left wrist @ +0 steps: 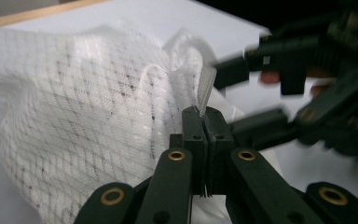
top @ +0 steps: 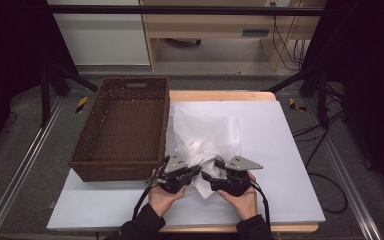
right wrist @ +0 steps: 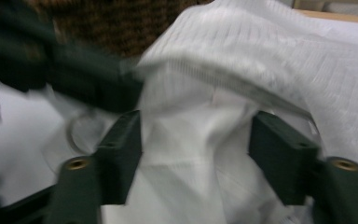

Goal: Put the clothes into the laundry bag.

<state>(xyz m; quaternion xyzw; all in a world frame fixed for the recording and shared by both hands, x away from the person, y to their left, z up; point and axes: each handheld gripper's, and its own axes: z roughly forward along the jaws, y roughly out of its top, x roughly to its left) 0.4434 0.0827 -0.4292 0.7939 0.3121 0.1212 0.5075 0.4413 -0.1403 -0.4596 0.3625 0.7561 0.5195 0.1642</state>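
White mesh bag [top: 206, 140] lies crumpled on the white sheet [top: 280, 150] covering the bench, near the middle of it and running toward the near edge; its near end is bunched up between the two grippers. Left gripper [left wrist: 204, 122]: jaws fully closed, pinching a thin folded strip of the bag's edge that stands up just above the tips; in the high view left gripper [top: 196, 171] sits at the bag's near-left side, held in the left hand [top: 164, 196]. Right gripper [right wrist: 196, 140]: jaws wide apart, bag fabric bunched in the gap, pads not touching it as far as the blurred frame shows; holding nothing; right hand [top: 240, 199] close to the near edge. Grippers nearly tip to tip. Brown wicker basket [top: 121, 131] on the bench's far-left corner, just beside the bag, overhanging the left edge.
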